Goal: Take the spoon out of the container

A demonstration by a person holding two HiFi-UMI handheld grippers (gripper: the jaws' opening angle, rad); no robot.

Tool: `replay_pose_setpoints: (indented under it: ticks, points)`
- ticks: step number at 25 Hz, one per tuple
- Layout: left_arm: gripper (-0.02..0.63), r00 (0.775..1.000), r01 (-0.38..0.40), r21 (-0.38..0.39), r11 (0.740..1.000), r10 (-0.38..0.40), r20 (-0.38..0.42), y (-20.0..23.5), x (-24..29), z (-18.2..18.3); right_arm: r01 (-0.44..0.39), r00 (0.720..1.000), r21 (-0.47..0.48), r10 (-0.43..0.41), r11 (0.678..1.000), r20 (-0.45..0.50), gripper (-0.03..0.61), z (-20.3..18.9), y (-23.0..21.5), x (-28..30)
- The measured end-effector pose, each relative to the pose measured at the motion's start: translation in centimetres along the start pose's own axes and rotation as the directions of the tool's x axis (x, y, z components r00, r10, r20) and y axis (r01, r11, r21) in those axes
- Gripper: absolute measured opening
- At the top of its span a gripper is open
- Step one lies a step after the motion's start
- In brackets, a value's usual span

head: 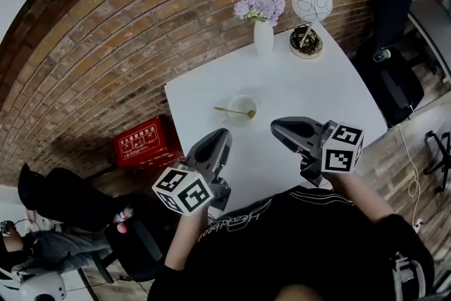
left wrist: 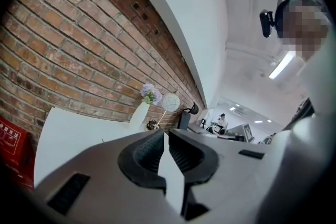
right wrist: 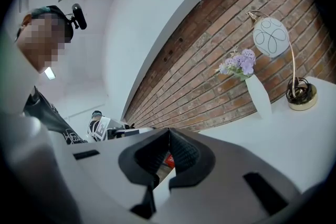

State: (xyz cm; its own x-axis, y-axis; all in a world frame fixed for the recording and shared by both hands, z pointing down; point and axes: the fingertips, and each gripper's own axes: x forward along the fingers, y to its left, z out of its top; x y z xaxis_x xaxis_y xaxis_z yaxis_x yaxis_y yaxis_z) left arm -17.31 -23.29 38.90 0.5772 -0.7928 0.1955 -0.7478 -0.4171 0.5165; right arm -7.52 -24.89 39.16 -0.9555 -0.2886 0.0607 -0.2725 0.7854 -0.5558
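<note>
— How do the right gripper's [right wrist: 168, 132] jaws stand?
— Tips together, nothing clamped. A red object [right wrist: 167, 159] peeks through the gap below them.
— And beyond?
— A white table [right wrist: 273, 139] against a brick wall [right wrist: 210, 44]. On it stands a white vase [right wrist: 258, 97] of purple flowers [right wrist: 237, 64], beside a globe lamp [right wrist: 271, 36] on a brass base [right wrist: 301, 95].

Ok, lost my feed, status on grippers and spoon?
Left gripper shut, empty. Right gripper shut, empty. Spoon in container on table, untouched. Nothing between grippers and it.
</note>
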Motion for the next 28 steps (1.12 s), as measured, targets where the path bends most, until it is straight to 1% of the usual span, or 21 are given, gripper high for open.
replay_pose_setpoints:
  ticks: [4, 8, 12, 18, 24, 28]
  points:
    - [0.008, 0.999, -0.042, -0.031, 0.999, 0.042, -0.003, 2.5, 1.1, 0.2, -0.008, 1.000, 0.022, 0.008, 1.000, -0.015, -0.003, -0.1, -1.6, 1.1]
    - [0.023, 0.994, -0.109, 0.000, 0.994, 0.109, -0.029, 4.9, 2.1, -0.2, -0.016, 0.999, 0.022, 0.017, 1.000, -0.033, -0.003, -0.2, -2.7, 1.8]
    - [0.075, 0.985, -0.162, 0.010, 0.987, 0.162, -0.059, 7.5, 3.0, -1.1, -0.006, 0.999, 0.041, 0.008, 0.999, -0.047, -0.003, -0.5, -4.1, 2.0]
    - [0.150, 0.974, -0.218, -0.039, 0.975, 0.214, -0.078, 10.7, 4.5, -2.5, 0.014, 0.998, 0.068, -0.009, 0.998, -0.068, -0.003, -1.2, -6.1, 1.9]
    - [0.156, 0.960, -0.259, -0.073, 0.963, 0.248, -0.130, 13.7, 6.0, -4.6, 0.036, 0.997, 0.090, -0.030, 0.995, -0.073, -0.003, -1.6, -7.5, 1.6]
    - [0.157, 0.951, -0.285, -0.087, 0.955, 0.270, -0.150, 15.5, 6.6, -5.5, 0.052, 0.996, 0.103, -0.044, 0.993, -0.081, -0.003, -2.0, -8.2, 1.5]
